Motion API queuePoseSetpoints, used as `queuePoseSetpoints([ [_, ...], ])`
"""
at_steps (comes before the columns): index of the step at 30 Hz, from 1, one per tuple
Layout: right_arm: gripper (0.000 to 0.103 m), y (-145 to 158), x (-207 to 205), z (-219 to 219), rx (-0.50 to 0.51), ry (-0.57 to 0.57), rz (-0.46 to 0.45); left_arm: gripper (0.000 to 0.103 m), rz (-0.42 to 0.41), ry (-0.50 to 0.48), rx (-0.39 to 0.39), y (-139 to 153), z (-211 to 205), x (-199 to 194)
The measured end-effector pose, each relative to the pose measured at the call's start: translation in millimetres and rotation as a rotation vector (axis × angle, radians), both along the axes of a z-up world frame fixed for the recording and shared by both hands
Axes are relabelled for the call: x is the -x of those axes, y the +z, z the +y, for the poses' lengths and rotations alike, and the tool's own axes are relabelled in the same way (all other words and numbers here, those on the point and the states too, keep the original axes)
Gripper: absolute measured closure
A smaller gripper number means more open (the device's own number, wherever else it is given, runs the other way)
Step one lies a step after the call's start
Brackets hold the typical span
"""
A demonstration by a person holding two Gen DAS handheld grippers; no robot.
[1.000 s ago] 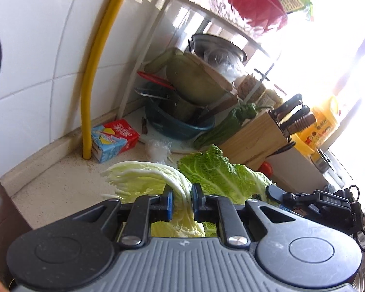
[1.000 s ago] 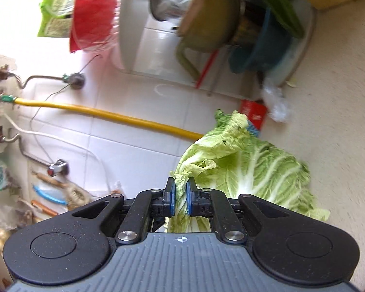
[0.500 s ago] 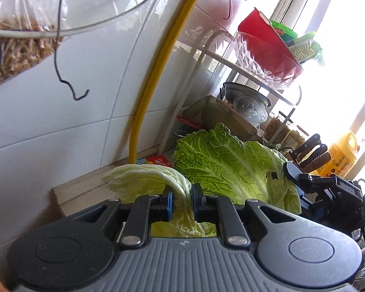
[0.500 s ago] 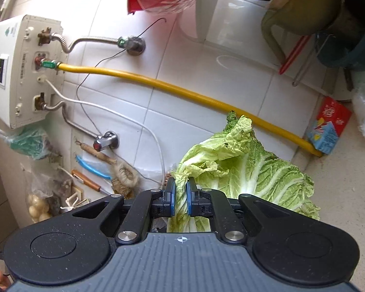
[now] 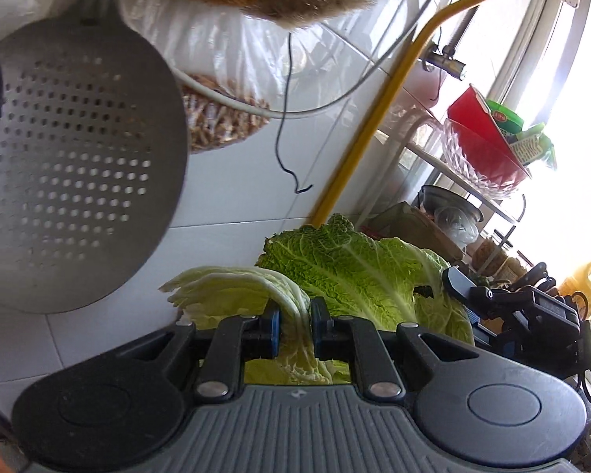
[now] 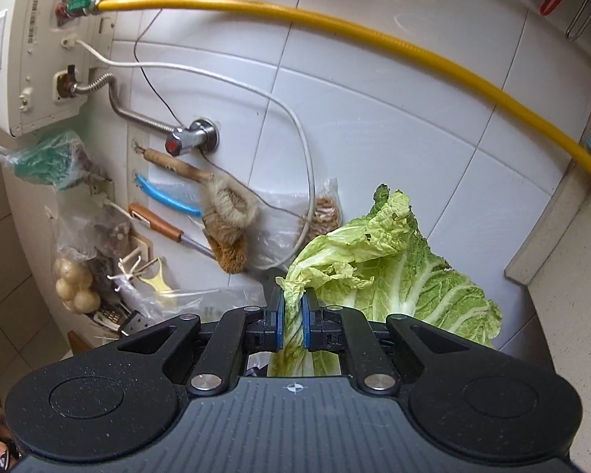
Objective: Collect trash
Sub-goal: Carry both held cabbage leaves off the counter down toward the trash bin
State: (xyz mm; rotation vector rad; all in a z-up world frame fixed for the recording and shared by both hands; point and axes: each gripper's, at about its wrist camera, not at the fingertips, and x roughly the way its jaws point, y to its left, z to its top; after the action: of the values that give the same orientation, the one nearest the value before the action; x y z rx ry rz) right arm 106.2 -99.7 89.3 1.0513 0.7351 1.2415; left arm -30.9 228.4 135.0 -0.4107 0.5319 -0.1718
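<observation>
My left gripper (image 5: 294, 325) is shut on a pale cabbage leaf (image 5: 236, 291), held up in the air near the tiled wall. My right gripper (image 6: 292, 317) is shut on a large green cabbage leaf (image 6: 394, 276), also lifted clear of the counter. In the left wrist view the green leaf (image 5: 358, 268) hangs just right of the pale one, with the right gripper's body (image 5: 532, 315) behind it.
A perforated metal skimmer (image 5: 71, 165) hangs close on the left. A yellow hose (image 6: 374, 35) and a white cable (image 6: 287, 118) run across the wall. Brushes (image 6: 228, 228) and bags hang there. A rack with a red bowl (image 5: 488, 146) stands right. The counter edge (image 6: 551, 244) is lower right.
Both grippers have risen with their cabbage leaves and swung left along the wall. The counter and milk carton dropped out of the left view; the skimmer and hanging brushes came in.
</observation>
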Motion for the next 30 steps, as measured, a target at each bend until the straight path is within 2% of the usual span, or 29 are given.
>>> queuePoseSetpoints([
  [8, 0.091, -12.4, 2.4, 48.4, 0.022, 0.117, 0.036, 0.092, 0.037, 0.105, 0.017, -13.4, 25.3, 26.1],
  [13, 0.091, -19.4, 5.7, 68.0, 0.046, 0.152, 0.052, 0.092, 0.048, 0.132, 0.027, -22.1, 34.7, 34.9],
  [25, 0.09, -65.4, 6.6, 111.3, 0.158, 0.227, 0.151, 0.092, 0.153, 0.184, 0.065, -71.6, 54.7, 38.8],
  [30, 0.09, -78.3, 8.4, 123.6, 0.208, 0.241, 0.163, 0.092, 0.194, 0.196, 0.067, -89.6, 61.4, 37.3],
])
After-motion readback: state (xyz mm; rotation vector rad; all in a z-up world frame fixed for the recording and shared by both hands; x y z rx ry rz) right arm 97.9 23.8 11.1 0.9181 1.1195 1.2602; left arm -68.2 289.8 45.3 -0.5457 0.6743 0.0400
